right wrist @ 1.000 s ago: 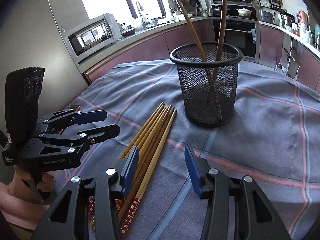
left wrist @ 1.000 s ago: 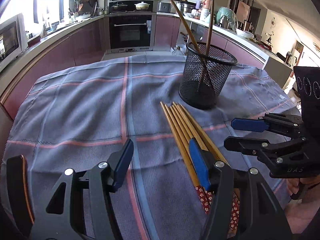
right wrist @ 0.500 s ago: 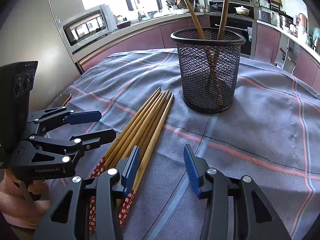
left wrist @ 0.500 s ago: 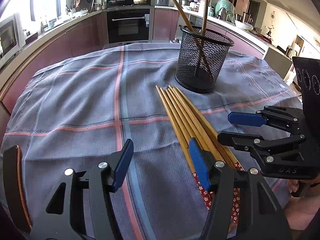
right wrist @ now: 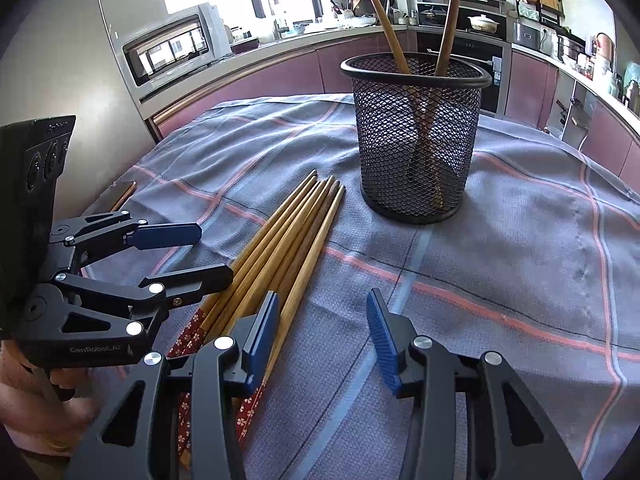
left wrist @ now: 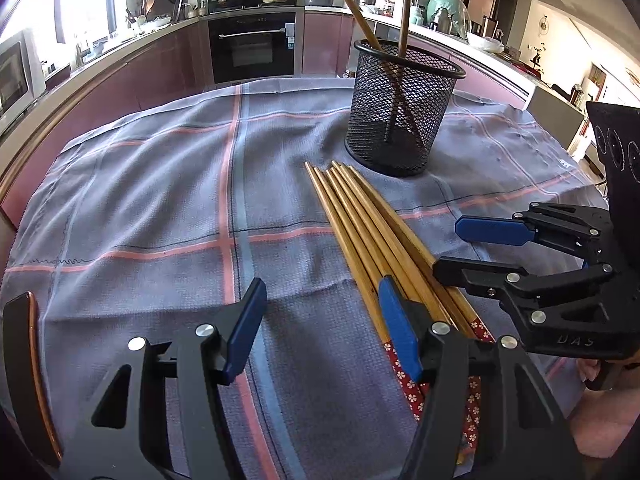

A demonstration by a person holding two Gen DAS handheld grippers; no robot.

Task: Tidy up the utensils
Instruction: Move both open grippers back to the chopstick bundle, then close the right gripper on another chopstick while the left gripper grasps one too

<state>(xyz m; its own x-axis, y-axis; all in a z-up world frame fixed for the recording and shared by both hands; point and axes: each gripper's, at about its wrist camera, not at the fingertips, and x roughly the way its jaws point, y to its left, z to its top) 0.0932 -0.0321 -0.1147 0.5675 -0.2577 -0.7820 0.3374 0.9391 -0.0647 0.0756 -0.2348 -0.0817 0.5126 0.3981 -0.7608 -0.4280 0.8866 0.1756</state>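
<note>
Several wooden chopsticks (left wrist: 372, 232) with red flowered ends lie side by side on the cloth; they also show in the right wrist view (right wrist: 280, 252). Behind them stands a black mesh holder (left wrist: 404, 108), also in the right wrist view (right wrist: 416, 140), with two chopsticks upright in it. My left gripper (left wrist: 320, 320) is open and empty, low over the cloth, its right finger above the chopsticks' red ends. My right gripper (right wrist: 320, 332) is open and empty, its left finger over the same ends. Each gripper shows in the other's view: the right gripper (left wrist: 472, 248), the left gripper (right wrist: 208, 252).
A grey-blue cloth with pink stripes (left wrist: 160, 200) covers the table. A dark phone-like slab with a copper edge (left wrist: 24, 376) lies at the near left table edge. Kitchen counters, an oven (left wrist: 252, 48) and a microwave (right wrist: 172, 48) ring the table.
Both grippers have moved forward and lower toward the chopsticks and holder, which now look nearer. Both stay open and empty.
</note>
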